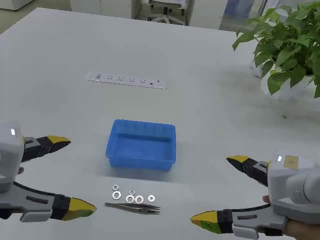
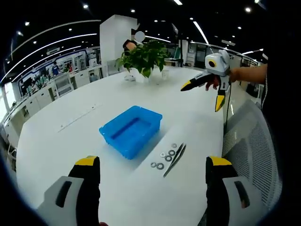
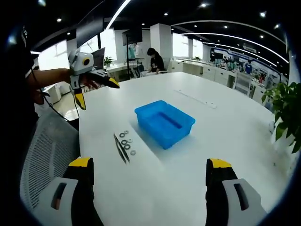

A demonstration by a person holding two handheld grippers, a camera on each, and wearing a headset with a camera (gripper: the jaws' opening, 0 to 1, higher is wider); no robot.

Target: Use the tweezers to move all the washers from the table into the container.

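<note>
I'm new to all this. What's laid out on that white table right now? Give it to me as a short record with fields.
container: blue tray, empty, mid-table
washers: six, loose on the table just in front of the tray
tweezers: lying flat beside the washers, untouched
left gripper: open, holding nothing
right gripper: open, holding nothing
also there: power strip, potted plant
</note>
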